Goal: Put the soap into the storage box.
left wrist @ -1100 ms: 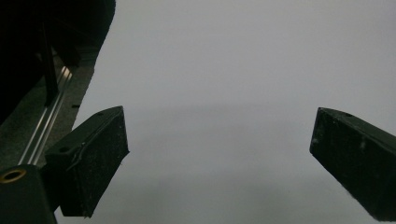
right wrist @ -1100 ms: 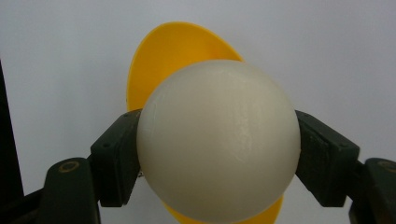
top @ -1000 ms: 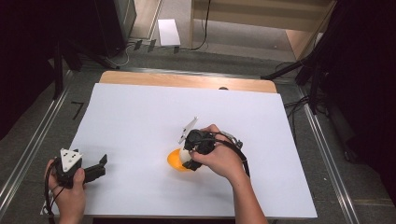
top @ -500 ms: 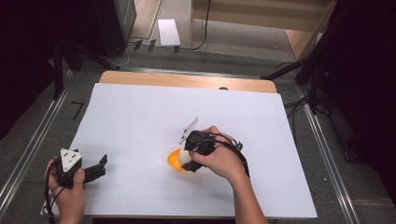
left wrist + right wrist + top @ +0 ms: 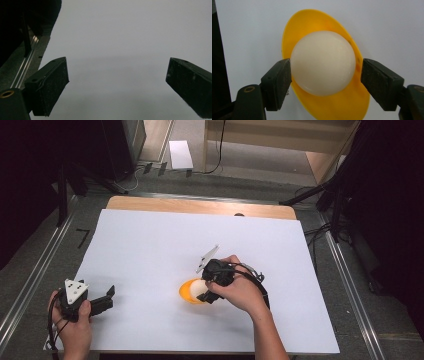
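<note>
In the high view, the right gripper (image 5: 204,292) is sitting just below the centre of the frame, held in the person's right hand (image 5: 240,292) and angled toward the lower left over an orange dish (image 5: 187,292) that is lying on the white sheet (image 5: 150,245). From up there the hand and gripper body are covering most of what is in the dish; a pale patch is all that is peeking out.

The right gripper view is giving the detail. A white ball (image 5: 323,62) is resting in the middle of the orange dish (image 5: 317,22), and the right gripper (image 5: 325,75) is clamping it: the left pad is pressing against the ball's side, while on the right I cannot tell whether the pad is touching or standing a hair off. So the gripper is grasping the white ball, which is sitting in the dish.

The left gripper (image 5: 106,299) is resting at the lower left of the high view, in the person's left hand (image 5: 72,322), well apart from the dish. The left gripper view (image 5: 117,82) is showing its two black jaws standing wide apart over bare white sheet (image 5: 125,37), released, with a metal rail (image 5: 25,67) along the upper left edge.
</note>
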`<state>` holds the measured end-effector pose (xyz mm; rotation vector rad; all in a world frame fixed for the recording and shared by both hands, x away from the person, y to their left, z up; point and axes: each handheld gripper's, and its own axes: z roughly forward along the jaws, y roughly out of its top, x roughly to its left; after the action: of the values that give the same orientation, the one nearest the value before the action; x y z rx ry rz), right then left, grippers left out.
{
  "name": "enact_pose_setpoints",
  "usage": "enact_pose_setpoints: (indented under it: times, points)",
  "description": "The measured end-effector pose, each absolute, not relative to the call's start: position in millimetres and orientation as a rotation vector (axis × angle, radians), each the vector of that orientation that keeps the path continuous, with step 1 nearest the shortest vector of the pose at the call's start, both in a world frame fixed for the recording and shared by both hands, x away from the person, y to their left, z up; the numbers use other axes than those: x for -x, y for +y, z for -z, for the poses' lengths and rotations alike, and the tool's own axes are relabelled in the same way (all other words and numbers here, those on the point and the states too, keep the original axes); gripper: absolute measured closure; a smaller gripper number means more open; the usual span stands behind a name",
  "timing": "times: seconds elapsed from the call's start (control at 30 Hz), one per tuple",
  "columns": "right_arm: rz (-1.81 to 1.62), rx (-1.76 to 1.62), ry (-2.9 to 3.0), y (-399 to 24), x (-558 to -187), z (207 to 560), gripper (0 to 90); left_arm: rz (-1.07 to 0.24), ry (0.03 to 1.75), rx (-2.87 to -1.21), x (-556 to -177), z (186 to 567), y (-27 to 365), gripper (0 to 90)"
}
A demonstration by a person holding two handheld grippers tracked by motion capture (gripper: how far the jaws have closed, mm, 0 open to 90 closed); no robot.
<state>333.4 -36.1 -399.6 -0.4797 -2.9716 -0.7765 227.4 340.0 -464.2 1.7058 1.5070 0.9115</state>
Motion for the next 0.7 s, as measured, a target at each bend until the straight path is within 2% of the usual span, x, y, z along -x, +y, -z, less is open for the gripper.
enact_pose_setpoints:
  times: [0.2,0.4,0.7]
  points:
    - [0.898,0.584,-2.959,-53.5,-335.6,397.1,16.9,-0.911,1.507,-1.707,-227.3,464.2,340.1,4.9]
    - [0.989,0.718,-2.955,-76.5,-337.3,396.6,0.7,-0.914,1.507,-1.709,-227.3,464.2,340.0,4.8]
    - [1.057,0.845,-2.93,-105.7,-337.3,399.7,0.0,-0.915,1.507,-1.71,-227.1,464.2,339.9,4.8]
